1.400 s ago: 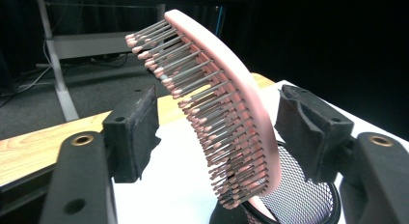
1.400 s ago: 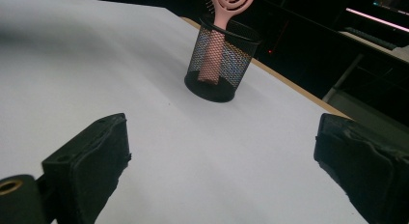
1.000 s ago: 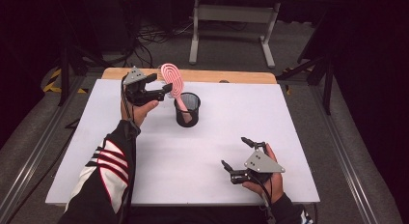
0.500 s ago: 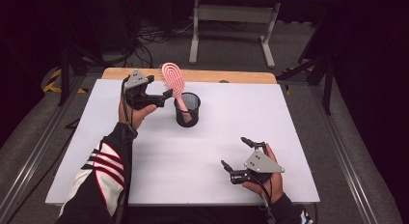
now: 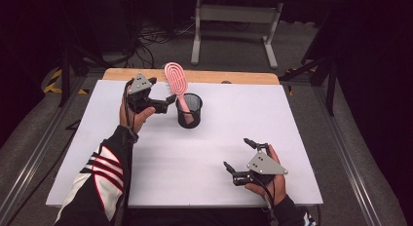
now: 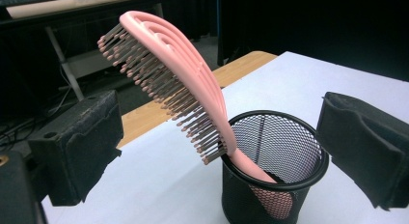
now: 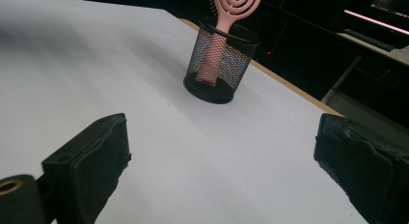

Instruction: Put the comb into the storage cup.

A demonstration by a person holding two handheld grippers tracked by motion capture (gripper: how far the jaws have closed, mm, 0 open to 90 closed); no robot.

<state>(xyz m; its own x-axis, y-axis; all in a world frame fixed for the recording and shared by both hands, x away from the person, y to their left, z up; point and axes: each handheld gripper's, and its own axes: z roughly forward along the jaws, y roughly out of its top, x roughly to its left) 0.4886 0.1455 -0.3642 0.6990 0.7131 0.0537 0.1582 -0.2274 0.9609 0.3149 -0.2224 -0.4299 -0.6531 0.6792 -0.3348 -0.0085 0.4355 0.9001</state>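
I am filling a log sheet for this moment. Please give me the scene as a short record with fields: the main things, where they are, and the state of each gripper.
surface: white table top
container: black mesh cup, upright on the table
brush: pink hairbrush, handle down in the cup, head leaning out over the rim
left gripper: open beside the brush, jaws just been opening, pads not touching it
right gripper: open, nothing between the jaws, near the front edge of the table
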